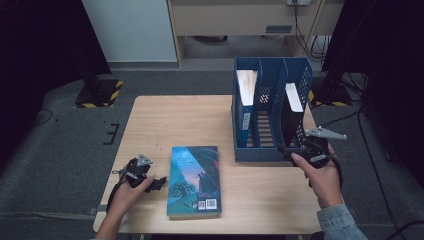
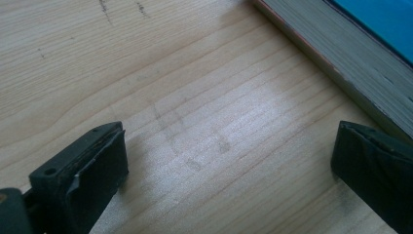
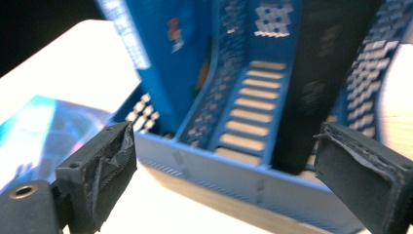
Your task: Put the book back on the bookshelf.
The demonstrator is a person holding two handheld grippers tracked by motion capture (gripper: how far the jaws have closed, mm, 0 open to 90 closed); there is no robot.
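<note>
We hold right gripper [image 3: 224, 161] wide open, empty; black book [image 3: 326, 73] upright in blue rack [image 3: 234, 168] just ahead. Left gripper [image 2: 229, 170] open, empty, flat book [image 2: 341, 53] beside right jaw. Risk: jaw clips rack wall, tips book.

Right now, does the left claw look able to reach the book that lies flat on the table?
Probably yes. The left claw rests open on the table just beside the flat book, and bare wood lies between its jaws and the book's page edge, so nothing blocks the way.
</note>
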